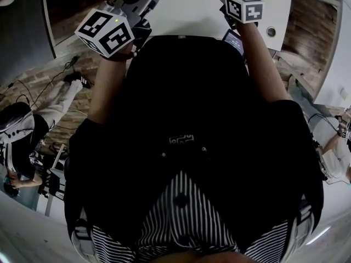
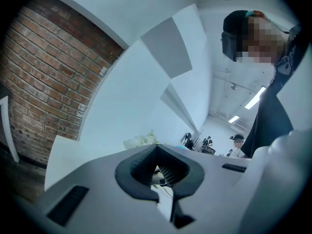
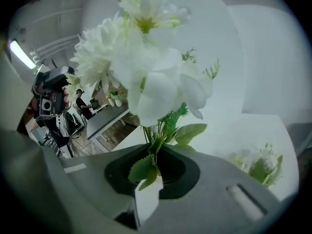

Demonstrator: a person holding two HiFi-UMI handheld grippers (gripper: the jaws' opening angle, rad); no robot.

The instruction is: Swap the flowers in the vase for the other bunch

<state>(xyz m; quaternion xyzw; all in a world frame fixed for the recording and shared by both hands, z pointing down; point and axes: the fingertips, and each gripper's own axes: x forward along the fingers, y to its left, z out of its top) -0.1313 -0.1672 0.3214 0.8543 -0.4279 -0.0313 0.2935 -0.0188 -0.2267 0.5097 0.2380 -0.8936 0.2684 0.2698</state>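
Between the right gripper's (image 3: 155, 149) nearly closed jaws, the stems of a white flower bunch (image 3: 146, 67) are pinched, its blooms standing above. Beyond it, a second white bunch (image 3: 261, 165) lies on the white table (image 3: 229, 130). Jaws of the left gripper (image 2: 157, 149) seem together, holding nothing.

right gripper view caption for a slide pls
Right tongs shut on the green stems of a white flower bunch, a second white bunch lying on the white table behind.
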